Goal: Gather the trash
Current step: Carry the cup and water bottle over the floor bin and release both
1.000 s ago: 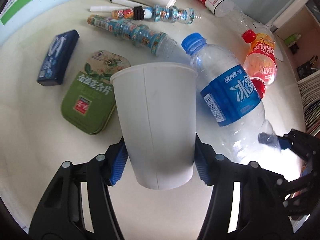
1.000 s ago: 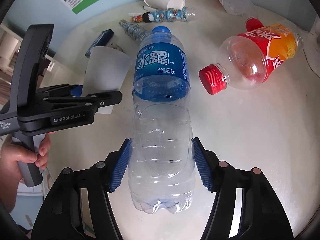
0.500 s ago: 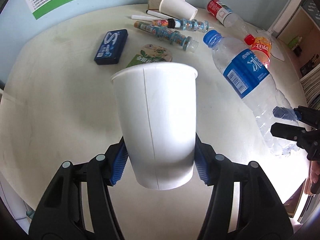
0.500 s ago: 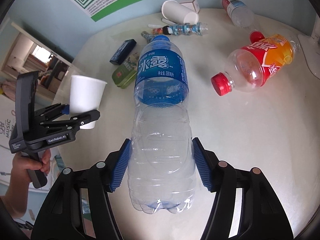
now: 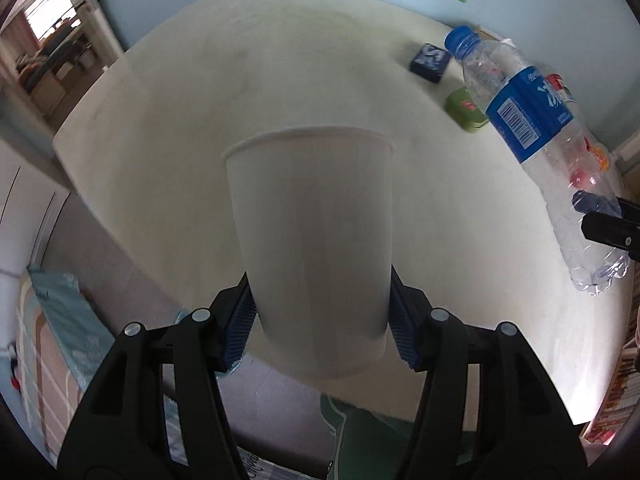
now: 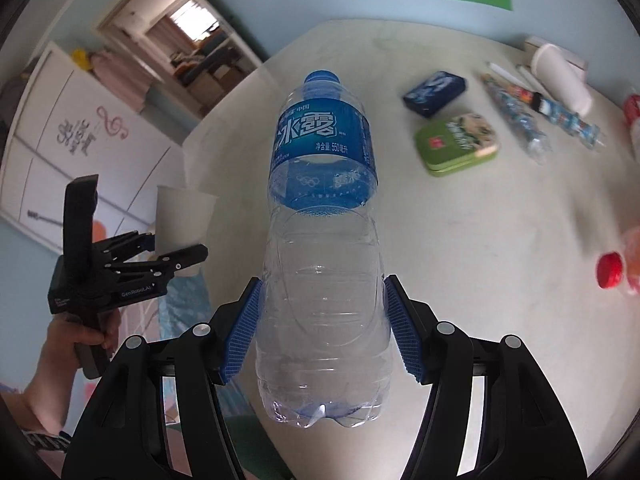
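Note:
My left gripper [image 5: 322, 330] is shut on a white paper cup [image 5: 312, 248], held upright above the near-left edge of the round white table [image 5: 280, 72]. The cup also shows in the right wrist view [image 6: 182, 216], at the left with the left gripper [image 6: 172, 250]. My right gripper [image 6: 322, 340] is shut on an empty clear water bottle with a blue label and cap [image 6: 322, 216], held over the table edge. The bottle also shows in the left wrist view [image 5: 536, 140].
On the table lie a green tin [image 6: 456, 142], a blue box [image 6: 434, 90], a second paper cup [image 6: 560, 78], crushed patterned bottles [image 6: 516, 116], pens and a red-capped orange bottle [image 6: 612, 268]. Bedding and floor [image 5: 60, 332] lie beyond the table edge at the left.
Both grippers have swung left and back toward the table's near-left edge, carrying the cup and the bottle. The remaining litter has shifted to the far right of both views.

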Tool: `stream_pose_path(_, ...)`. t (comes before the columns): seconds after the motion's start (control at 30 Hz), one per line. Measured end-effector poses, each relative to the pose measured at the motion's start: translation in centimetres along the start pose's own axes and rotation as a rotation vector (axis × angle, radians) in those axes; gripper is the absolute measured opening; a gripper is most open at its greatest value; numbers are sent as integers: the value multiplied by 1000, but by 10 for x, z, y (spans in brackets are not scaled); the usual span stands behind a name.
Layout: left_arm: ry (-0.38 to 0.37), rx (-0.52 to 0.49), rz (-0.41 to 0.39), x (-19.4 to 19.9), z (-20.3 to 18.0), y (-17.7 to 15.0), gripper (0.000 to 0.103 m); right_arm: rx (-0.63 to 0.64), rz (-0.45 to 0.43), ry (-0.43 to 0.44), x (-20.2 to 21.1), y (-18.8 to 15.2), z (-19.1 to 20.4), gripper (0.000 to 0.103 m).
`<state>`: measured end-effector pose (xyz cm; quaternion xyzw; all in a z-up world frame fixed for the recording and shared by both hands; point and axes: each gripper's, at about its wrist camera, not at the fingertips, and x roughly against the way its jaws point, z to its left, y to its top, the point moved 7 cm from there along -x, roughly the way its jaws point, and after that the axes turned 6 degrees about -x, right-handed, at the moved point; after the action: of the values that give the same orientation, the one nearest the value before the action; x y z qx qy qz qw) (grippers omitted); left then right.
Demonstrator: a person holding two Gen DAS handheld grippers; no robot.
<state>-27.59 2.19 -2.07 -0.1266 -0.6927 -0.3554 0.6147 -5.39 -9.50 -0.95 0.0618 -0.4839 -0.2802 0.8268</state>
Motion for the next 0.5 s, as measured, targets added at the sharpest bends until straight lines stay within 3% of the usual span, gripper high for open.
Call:
stream_pose_path(0.2, 103, 239, 48, 14, 76, -86, 56, 210, 147, 93, -48, -11, 87, 62)
stream_pose_path(0.33, 130, 352, 90, 9, 118, -138, 56, 316, 235, 132, -87, -26, 144, 62)
stream_pose_path(0.5, 109, 466, 144, -8, 174, -194, 56, 405, 356, 152, -149, -48, 207, 62)
